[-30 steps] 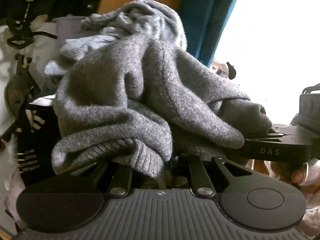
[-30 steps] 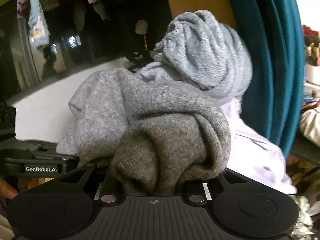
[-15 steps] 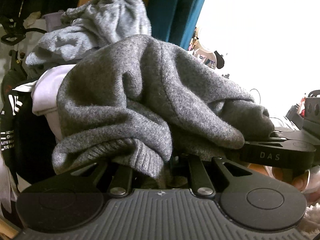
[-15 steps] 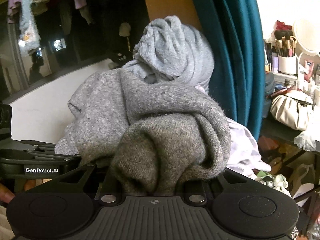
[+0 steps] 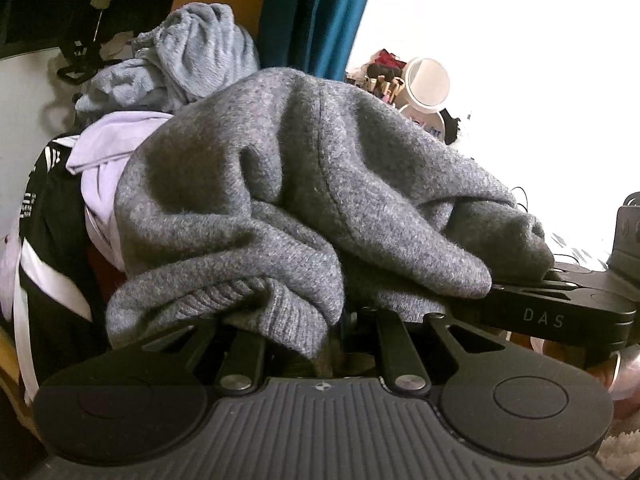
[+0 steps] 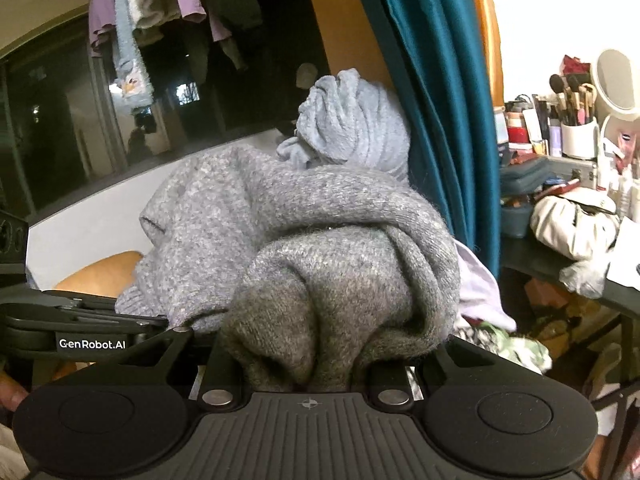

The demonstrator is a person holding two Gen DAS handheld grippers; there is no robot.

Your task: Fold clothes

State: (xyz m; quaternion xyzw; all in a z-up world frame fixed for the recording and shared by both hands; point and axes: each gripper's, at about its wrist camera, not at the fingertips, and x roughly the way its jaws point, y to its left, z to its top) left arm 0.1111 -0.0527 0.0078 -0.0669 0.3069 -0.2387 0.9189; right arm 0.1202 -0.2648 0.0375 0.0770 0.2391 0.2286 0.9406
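DAS: white letters on the black right gripper, seen from the left wrist.
GenRobot.AI: white name on the black left gripper (small but clear), seen from the right wrist.

The grey sweater buries my left tongs and right tongs, hiding every fingertip. The window glare washes out the room behind, and the lilac garment shows only partly

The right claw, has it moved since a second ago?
Yes. With the grey sweater bunched in the right claw, the teal curtain has slid left in its view and a makeup table has appeared, so it swung rightward.
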